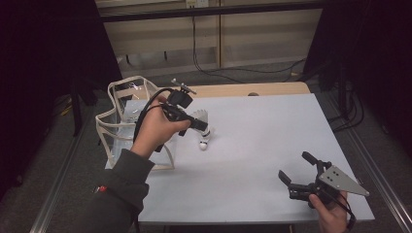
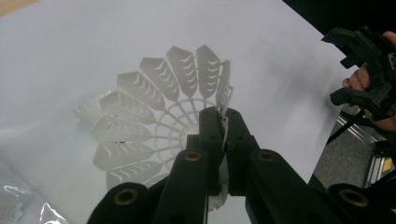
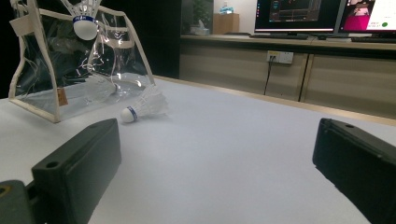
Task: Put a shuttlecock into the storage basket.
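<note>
L tongs pinch shuttlecock skirt, cork down; R tongs open.

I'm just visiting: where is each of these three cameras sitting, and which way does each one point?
High view: fixed above the table, looking forward and down; both forearms enter from below, each hand holding a claw.
Left gripper view: rides the left claw, looking down along jaws pinched on a shuttlecock.
Right gripper view: rides the right claw, looking low across the table toward a clear bag; its jaws stand apart.
Shared: the lying shuttlecock appears in the high and right gripper views.
</note>
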The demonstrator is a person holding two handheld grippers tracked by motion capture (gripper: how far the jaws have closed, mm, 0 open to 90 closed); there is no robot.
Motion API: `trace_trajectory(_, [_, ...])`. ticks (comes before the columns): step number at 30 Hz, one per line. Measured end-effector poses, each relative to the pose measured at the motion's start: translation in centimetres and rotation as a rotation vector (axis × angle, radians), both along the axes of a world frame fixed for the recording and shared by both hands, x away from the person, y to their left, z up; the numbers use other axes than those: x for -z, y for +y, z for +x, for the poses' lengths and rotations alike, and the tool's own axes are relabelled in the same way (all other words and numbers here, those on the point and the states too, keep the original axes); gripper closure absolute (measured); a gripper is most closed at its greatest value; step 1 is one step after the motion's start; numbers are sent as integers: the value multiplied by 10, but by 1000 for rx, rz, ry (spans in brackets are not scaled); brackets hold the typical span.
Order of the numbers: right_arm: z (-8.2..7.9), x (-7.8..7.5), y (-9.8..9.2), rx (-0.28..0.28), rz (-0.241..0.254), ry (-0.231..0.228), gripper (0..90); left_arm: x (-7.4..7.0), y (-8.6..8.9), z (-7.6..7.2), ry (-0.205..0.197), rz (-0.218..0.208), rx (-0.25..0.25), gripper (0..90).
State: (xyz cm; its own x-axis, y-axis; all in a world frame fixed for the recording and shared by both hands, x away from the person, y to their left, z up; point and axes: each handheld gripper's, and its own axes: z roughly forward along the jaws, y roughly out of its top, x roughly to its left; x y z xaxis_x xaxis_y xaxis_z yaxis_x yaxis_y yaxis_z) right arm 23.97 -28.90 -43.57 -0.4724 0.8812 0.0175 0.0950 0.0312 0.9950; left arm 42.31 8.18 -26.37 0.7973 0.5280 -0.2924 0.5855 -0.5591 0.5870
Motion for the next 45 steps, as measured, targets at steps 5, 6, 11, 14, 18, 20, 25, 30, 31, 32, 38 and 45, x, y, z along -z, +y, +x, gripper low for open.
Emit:
trace_trajectory(5, [0, 0, 0, 1, -1, 0, 13, -4, 2, 2, 0, 3, -5, 885])
trace_trajectory(6, [0, 0, 0, 0, -1, -1, 13, -5, 2, 2, -3, 4, -8, 885])
trace_trajectory(11, [0, 0, 0, 0, 0, 0, 12, -9, 5, 4, -7, 2, -16, 885])
trace_trajectory(14, [-1, -1, -1, 1, 0, 0, 13, -10, 7, 5, -10, 5, -18, 885])
trace_trajectory(18, [0, 0, 0, 2, 0, 0, 13, -13, 9, 6, -8, 0, -29, 885])
trace_trajectory(20, [0, 0, 0, 0, 0, 1, 12, -14, 10, 6, -11, 1, -31, 885])
trace_trajectory(25, [0, -1, -1, 1, -1, -2, 13, -18, 13, 8, -15, -5, -48, 885])
trace_trajectory(30, [-1, -1, 0, -1, 0, -3, 12, -22, 17, 10, -20, -4, -53, 885])
trace_trajectory(31, [-1, -1, -1, 0, 0, -4, 12, -22, 17, 10, -20, -7, -57, 885])
trace_trajectory(32, [-1, -1, -1, 0, 0, -4, 13, -23, 18, 11, -22, -4, -57, 885])
trace_trajectory(38, [-1, -1, -1, -1, 1, -6, 13, -25, 23, 13, -24, -5, -78, 885])
trace_trajectory(45, [-1, -2, -1, 3, 1, -6, 13, -29, 29, 15, -31, -4, -94, 885])
